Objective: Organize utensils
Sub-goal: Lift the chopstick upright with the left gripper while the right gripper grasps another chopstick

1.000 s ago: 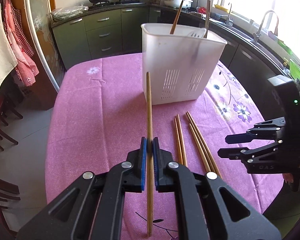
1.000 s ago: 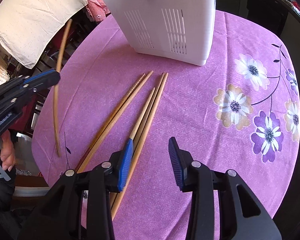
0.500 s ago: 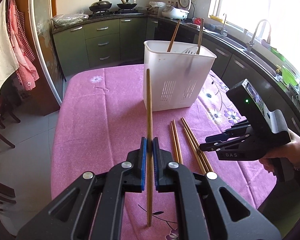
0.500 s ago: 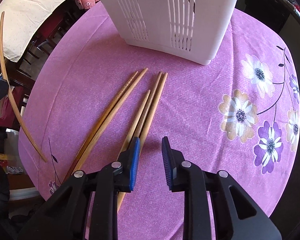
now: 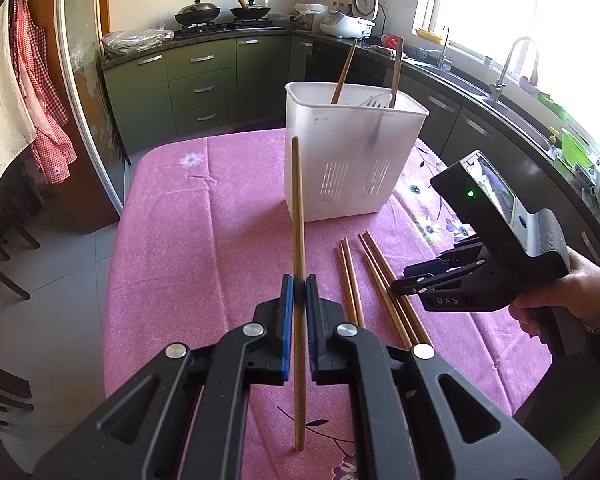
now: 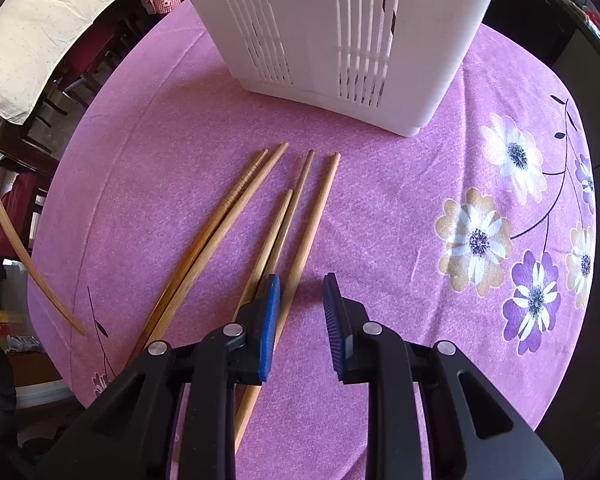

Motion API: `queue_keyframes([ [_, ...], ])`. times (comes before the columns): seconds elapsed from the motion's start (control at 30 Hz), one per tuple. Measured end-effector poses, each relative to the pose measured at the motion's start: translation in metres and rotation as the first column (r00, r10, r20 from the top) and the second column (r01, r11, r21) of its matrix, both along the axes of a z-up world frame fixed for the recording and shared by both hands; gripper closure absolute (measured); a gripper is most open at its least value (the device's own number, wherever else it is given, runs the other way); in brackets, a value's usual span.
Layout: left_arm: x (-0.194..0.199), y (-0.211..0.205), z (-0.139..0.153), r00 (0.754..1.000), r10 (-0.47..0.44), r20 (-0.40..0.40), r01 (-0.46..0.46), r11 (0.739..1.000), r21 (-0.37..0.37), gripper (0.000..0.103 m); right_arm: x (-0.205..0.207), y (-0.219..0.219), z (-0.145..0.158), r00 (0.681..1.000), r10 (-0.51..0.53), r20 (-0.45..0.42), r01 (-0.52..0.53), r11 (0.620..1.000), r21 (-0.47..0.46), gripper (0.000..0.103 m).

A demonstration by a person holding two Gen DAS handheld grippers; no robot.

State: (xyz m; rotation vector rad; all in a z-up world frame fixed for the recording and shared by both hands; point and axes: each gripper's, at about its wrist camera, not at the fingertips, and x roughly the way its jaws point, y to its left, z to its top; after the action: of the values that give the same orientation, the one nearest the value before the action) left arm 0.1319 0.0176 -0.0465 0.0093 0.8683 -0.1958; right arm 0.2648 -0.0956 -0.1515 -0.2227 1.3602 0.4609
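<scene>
My right tongs (image 6: 299, 312), jaws just narrowed yet unclamped, straddle the rightmost chopstick (image 6: 308, 236) on the table (image 6: 400, 208); my left tongs (image 5: 299, 300) clench another chopstick (image 5: 298, 216), the caddy (image 5: 352, 160) beyond.

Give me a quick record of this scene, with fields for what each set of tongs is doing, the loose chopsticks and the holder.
left tongs: shut on one chopstick, held above the table
right tongs: open, jaws just been narrowing, nothing pressed between them
loose chopsticks: five on the pink tablecloth, rightmost one runs under the right tongs
holder: white slotted bin, upright, utensils already inside
</scene>
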Motion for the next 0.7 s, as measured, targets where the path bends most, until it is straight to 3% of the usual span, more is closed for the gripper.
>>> queue_keyframes([
  [0.17, 0.000, -0.001, 0.000, 1.000, -0.006, -0.001, 0.006, 1.000, 0.001, 0.097, -0.004, 0.010, 0.001, 0.999, 0.024, 0.030, -0.022, 0.998, -0.064, 0.081],
  [0.23, 0.000, -0.003, 0.000, 1.000, -0.008, 0.000, 0.008, 1.000, 0.002, 0.097, -0.005, 0.014, 0.000, 0.998, 0.041, 0.040, -0.038, 0.997, -0.072, 0.091],
  [0.37, -0.001, -0.003, 0.001, 1.000, -0.007, 0.002, 0.007, 1.000, 0.002, 0.097, -0.006, 0.014, 0.001, 0.997, 0.052, 0.063, -0.048, 0.997, -0.063, 0.096],
  [0.53, -0.002, -0.004, 0.003, 1.000, -0.006, 0.009, 0.006, 1.000, 0.007, 0.097, -0.013, -0.004, 0.018, 0.995, 0.034, 0.098, -0.035, 0.999, 0.010, 0.096],
  [0.7, -0.009, -0.005, 0.010, 0.999, -0.013, 0.039, 0.012, 1.000, 0.015, 0.097, -0.043, -0.035, 0.070, 0.978, 0.022, 0.210, -0.049, 0.991, 0.126, 0.096],
])
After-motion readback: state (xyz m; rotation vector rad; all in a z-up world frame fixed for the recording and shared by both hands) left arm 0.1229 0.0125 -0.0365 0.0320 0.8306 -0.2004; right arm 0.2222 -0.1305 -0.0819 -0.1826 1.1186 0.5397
